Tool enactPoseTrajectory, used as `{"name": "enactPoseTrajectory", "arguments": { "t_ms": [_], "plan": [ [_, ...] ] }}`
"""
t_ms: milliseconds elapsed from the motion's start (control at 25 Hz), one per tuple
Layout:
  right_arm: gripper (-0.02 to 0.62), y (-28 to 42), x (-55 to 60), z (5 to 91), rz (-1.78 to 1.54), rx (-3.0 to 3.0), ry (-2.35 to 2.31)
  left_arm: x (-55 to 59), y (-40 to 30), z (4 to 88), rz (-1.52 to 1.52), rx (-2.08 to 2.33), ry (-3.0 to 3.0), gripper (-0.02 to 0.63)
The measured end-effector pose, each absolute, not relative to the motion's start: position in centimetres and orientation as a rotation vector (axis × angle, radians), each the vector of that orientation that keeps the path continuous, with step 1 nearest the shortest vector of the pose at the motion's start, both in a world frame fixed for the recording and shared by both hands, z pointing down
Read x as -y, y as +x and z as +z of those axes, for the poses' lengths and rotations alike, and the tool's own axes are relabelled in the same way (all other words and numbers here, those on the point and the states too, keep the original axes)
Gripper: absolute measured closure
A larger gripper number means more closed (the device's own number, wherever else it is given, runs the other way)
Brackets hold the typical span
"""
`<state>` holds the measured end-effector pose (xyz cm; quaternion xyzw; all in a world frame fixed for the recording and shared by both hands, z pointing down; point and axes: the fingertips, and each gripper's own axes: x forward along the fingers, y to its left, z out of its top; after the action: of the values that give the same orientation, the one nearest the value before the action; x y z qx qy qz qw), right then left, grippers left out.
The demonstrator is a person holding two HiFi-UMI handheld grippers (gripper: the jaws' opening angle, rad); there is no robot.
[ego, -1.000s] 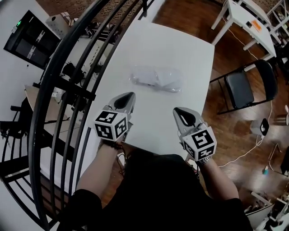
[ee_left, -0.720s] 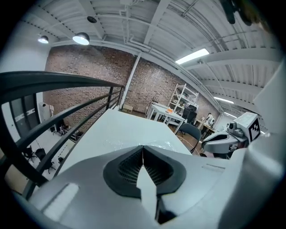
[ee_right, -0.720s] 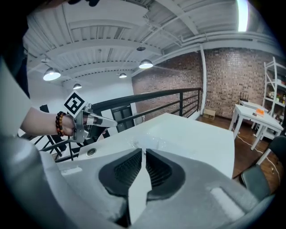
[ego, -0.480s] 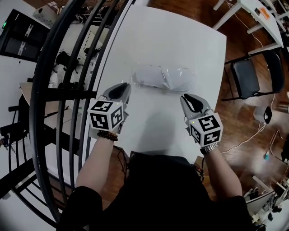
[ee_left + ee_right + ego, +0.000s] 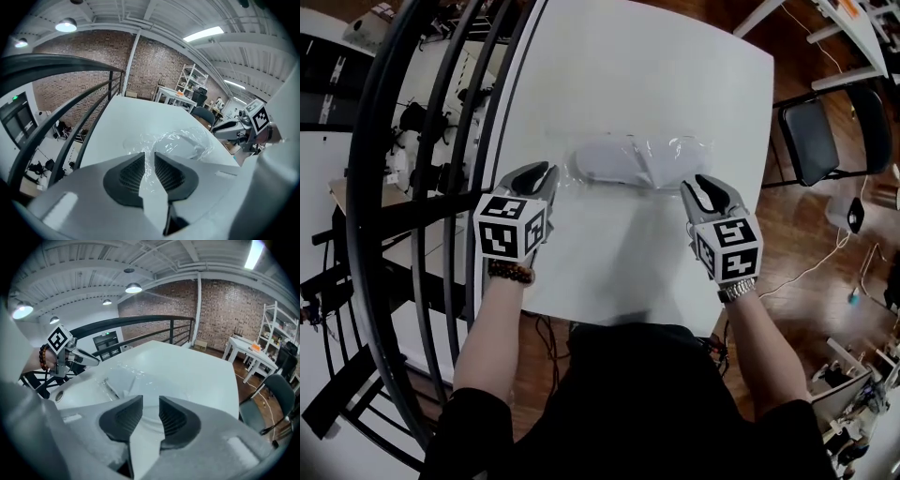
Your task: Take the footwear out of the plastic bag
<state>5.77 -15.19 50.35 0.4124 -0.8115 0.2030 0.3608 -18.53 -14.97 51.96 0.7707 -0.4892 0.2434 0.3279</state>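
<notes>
At the far left a dark railing [image 5: 441, 141] curves along the edge of the white table [image 5: 656, 66], hiding part of the floor below.

The left gripper [image 5: 542, 172] sits over the table's left edge, pointing at the left end of the bag [image 5: 639, 161]. Its jaws have just been opening and stand a narrow gap apart, pinching nothing. In its own view crinkled film shows through the gap. That film may lie just beyond the tips rather than between them; the pads do not press on it.

The bag lies flat across the middle of the table, between the two grippers. The footwear [image 5: 609, 164] is inside it, a pale shape under glare and wrinkles. It blends with the white table, so its outline and how many pieces there are cannot be made out.

The right gripper [image 5: 712, 186] is at the bag's right end, close to it, and contact cannot be judged from above. Its jaws have also just been opening and are spread wider than the left pair, with only bare table and the bag's near end seen between them.

At the far right a black chair [image 5: 825, 136] stands on the wooden floor, partly cut off by the frame.
</notes>
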Motion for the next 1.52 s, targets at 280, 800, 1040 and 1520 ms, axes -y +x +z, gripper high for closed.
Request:
{"name": "enactPoseTrajectory", "arguments": {
  "t_ms": [280,800,1040,1520],
  "plan": [
    [0.503,9.1,17.2,51.7,0.561,2.01,1.143,16.2,-18.1,53.5,0.81,1.192,2.073,0.523],
    [0.503,10.4,17.8,55.6,0.571,1.925,1.067,15.4,-16.9,56.1,1.025,0.995,2.108,0.52],
    [0.503,10.3,18.2,56.0,0.559,1.92,1.044,14.9,-16.8,56.8,1.007,0.897,2.104,0.52],
    [0.505,10.5,18.8,55.8,0.534,1.932,1.027,13.5,-15.1,55.9,0.922,0.709,2.146,0.508]
  ]
}}
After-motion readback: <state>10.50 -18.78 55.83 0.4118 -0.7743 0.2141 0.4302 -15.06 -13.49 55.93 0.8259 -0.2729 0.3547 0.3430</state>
